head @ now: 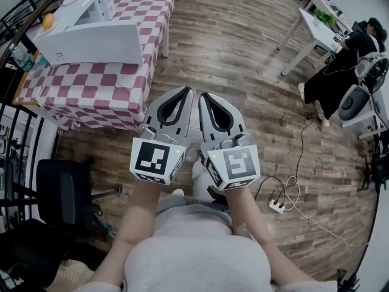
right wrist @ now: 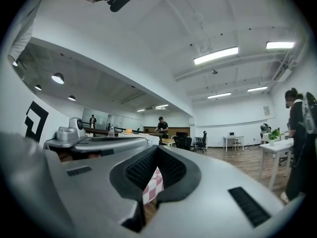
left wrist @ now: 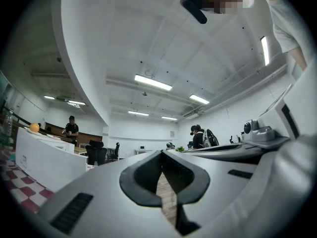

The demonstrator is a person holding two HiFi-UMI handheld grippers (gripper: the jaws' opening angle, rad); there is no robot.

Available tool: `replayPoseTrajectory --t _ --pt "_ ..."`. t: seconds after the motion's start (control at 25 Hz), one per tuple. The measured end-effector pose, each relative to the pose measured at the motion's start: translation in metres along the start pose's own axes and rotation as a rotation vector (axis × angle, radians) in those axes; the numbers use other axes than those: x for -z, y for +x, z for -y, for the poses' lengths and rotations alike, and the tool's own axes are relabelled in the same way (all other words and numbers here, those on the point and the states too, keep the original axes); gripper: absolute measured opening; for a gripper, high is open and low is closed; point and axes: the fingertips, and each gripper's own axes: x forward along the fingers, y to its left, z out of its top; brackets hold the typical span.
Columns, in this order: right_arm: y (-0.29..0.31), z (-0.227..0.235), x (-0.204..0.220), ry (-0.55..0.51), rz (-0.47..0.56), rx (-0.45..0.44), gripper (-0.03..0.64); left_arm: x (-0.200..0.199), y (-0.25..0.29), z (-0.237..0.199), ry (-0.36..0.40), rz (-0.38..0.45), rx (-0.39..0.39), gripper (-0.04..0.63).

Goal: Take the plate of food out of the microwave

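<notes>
Meanwhile, both grippers were closed, held nothing, and pointed level over the wood floor.

Left gripper (head: 186, 91) and right gripper (head: 204, 96) sat side by side near the person, jaws pressed tip to tip, each cube carrying a black-and-white square marker. Far left, the white microwave (head: 91, 38) stood on a red-and-white checked table (head: 121, 84), well apart from the grippers, with an orange (head: 47, 20) on top. Small print on its front was too small to read. No view showed the plate.
</notes>
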Motion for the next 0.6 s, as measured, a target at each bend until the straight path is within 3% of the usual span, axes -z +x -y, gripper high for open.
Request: replayPoseTrajectory --t 0.6 --pt "0.074 0.055 0.008 0.023 0.033 -0.099 0.025 0.018 0.082 -0.036 0.019 -0.018 -0.082 0.002"
